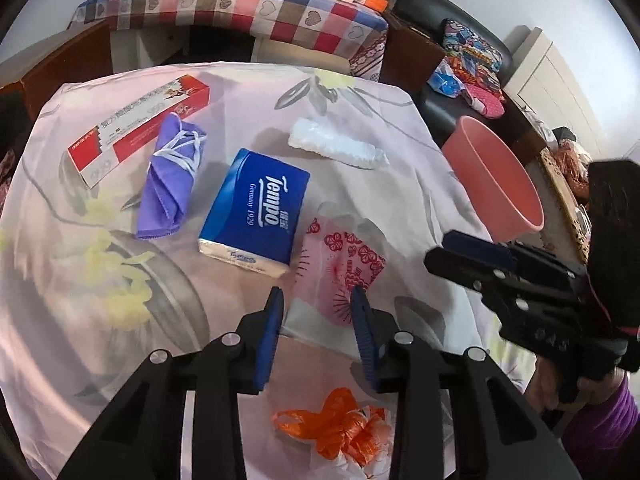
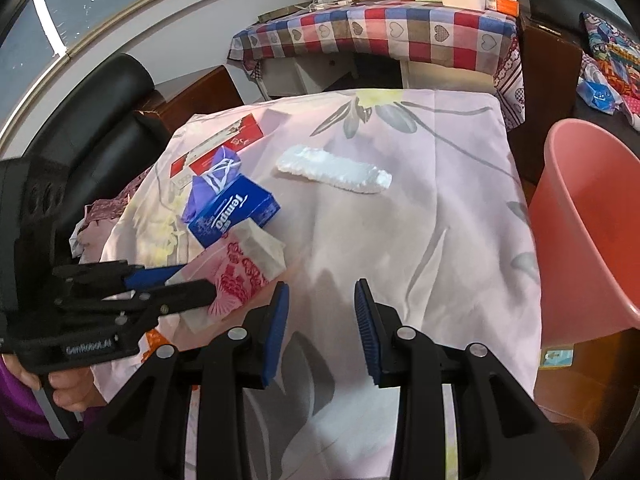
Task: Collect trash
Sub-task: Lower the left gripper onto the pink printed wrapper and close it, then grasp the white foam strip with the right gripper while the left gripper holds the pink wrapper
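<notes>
Surface: pale pink floral tablecloth point(image 2: 440, 240)
Left gripper point(image 1: 316, 328): jaws wide, over pink-and-red patterned plastic wrapper point(image 1: 340, 256)
Right gripper point(image 2: 322, 320): jaws wide, empty
Bin: pink plastic bucket point(image 2: 588, 216), beside table

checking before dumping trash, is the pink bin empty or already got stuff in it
Empty as far as visible: the pink bin shows only bare inner wall; its bottom is hidden.

A crumpled orange-and-white plastic bag point(image 1: 340, 430) lies at the near edge of the worktop. Just beyond it sits a translucent pink plastic wrapper printed with red flower patterns point(image 1: 340, 268), lying flat and touching the corner of a blue tissue pack. Farther back, apart from both, a long crinkled white plastic wrapper point(image 1: 338, 144) lies slantwise. A salmon-pink plastic bin point(image 2: 592, 216) stands open beside the worktop's right edge.
</notes>
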